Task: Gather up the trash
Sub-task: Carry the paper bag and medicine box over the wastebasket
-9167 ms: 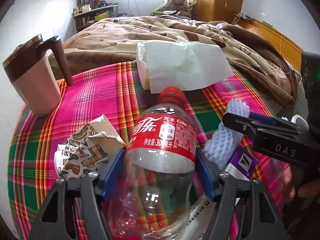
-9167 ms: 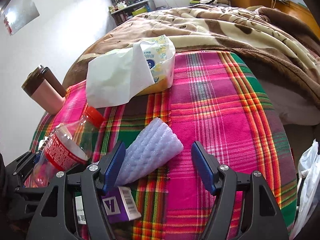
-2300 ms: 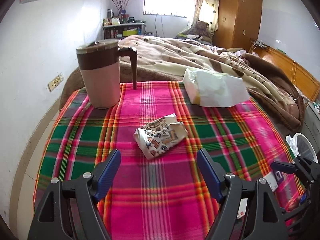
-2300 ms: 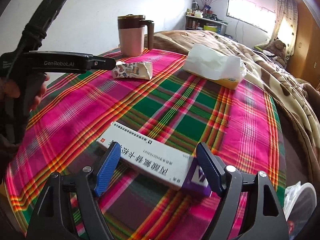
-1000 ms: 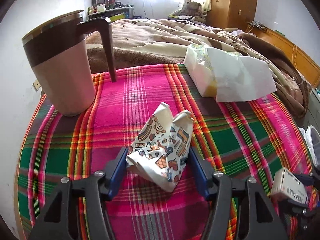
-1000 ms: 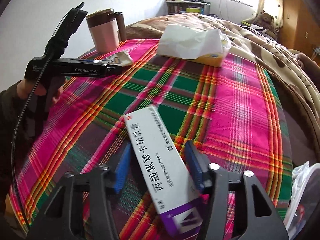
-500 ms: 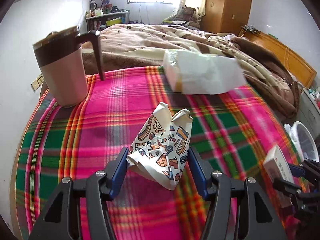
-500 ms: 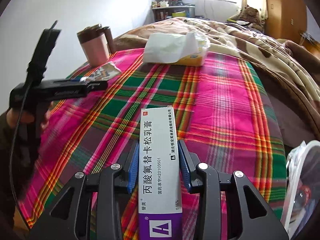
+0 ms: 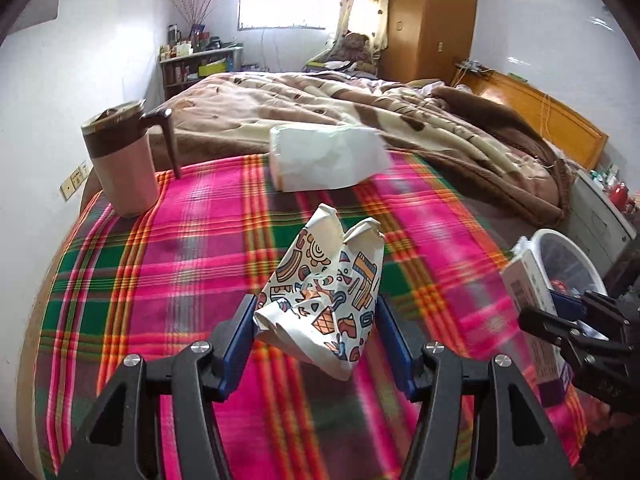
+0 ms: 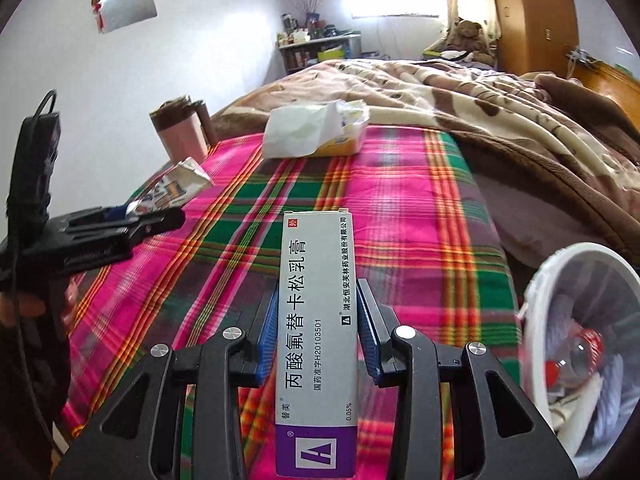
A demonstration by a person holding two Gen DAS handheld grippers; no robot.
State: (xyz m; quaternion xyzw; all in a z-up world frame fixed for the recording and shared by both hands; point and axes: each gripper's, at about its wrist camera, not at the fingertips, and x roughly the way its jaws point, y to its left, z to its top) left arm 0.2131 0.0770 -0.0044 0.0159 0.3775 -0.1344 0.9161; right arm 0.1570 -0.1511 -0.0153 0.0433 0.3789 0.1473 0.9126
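My left gripper (image 9: 320, 340) is shut on a crumpled patterned paper wrapper (image 9: 326, 300), held up above the plaid tablecloth (image 9: 180, 248). My right gripper (image 10: 318, 332) is shut on a long white and purple medicine box (image 10: 316, 328), its blue pads pressing both long sides. The same box (image 9: 528, 288) shows at the right edge of the left wrist view, near the white trash bin (image 9: 568, 256). In the right wrist view the bin (image 10: 536, 280) stands low at the right, lined with a bag and holding a bottle (image 10: 580, 348). The wrapper (image 10: 176, 188) and the left gripper (image 10: 132, 220) show at the left.
A pink and brown lidded mug (image 9: 120, 160) stands at the far left of the table. A tissue pack (image 9: 324, 160) lies at the far edge. Behind the table is a bed with a brown blanket (image 9: 360, 108). A hand (image 10: 28, 304) holds the left gripper.
Both grippers have lifted their loads off the table and drawn back toward the bin side. The right gripper's jaws closed tighter on the box, which turned straight along the fingers.
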